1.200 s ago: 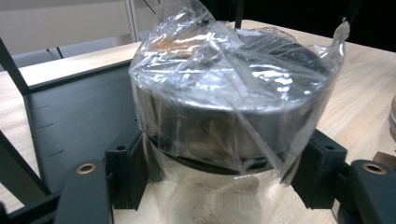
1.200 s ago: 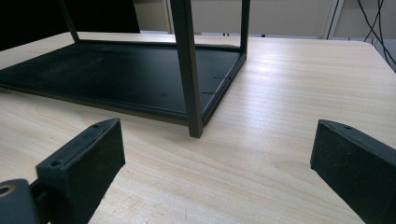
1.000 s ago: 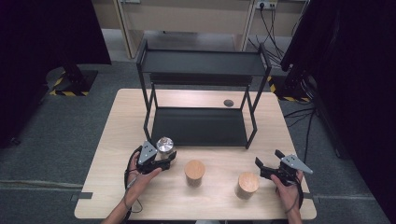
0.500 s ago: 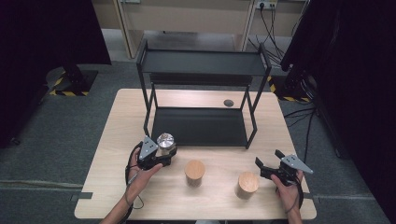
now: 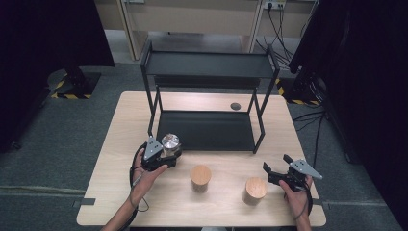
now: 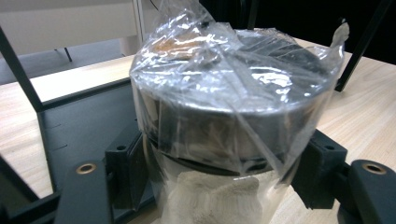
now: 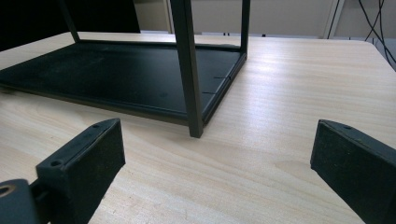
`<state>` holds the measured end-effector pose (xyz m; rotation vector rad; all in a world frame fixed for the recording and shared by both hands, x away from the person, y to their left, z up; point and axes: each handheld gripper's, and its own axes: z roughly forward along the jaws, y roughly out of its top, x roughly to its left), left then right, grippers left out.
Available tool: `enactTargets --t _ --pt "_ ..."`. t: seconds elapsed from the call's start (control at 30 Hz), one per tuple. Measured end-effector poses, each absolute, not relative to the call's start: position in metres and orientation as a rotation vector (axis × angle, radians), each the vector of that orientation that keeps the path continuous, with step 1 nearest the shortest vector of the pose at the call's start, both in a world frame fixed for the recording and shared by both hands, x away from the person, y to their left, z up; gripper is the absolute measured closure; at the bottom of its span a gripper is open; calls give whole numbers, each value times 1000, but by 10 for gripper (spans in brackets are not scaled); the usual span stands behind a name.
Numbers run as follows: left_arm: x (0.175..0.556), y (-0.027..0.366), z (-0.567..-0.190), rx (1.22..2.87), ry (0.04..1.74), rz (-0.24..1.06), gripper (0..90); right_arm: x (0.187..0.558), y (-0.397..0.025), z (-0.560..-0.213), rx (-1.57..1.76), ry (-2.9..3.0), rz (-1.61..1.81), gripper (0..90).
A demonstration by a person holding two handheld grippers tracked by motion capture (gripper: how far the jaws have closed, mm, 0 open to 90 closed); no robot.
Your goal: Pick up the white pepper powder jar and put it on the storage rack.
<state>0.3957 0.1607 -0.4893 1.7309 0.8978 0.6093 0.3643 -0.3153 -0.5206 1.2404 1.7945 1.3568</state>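
1. the plastic-wrapped jar (image 6: pixel 224 116) sat clamped between the jaws of the left gripper (image 5: pixel 161 153), held upright at the front left corner of the black rack (image 5: pixel 207 72), just beside its lower shelf (image 5: pixel 207 130).
2. through the film the jar showed a dark lid and a pale, crumbly filling low in the glass; what it was could not be told.
3. the step in hand looked like carrying this jar to the rack; the next move would call for lifting it clear of the shelf's front edge, past the corner post, and setting it down level.
4. the right gripper (image 5: pixel 284 174) rested on the table (image 5: pixel 120 130) with its jaws wide and nothing between them, facing the rack.
5. two wooden-lidded canisters stood on the table, one (image 5: pixel 200 178) near the middle and one (image 5: pixel 254 190) just beside the right gripper; their contents were hidden.
6. both rack shelves were bare, and a small dark disc (image 5: pixel 235 106) lay behind the rack.
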Motion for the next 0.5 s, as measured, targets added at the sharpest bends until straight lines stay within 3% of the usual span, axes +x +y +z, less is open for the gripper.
enactTargets --t 0.5 --pt "405 154 -485 1741 898 597 313 364 -315 -521 1239 1796 1356 32"
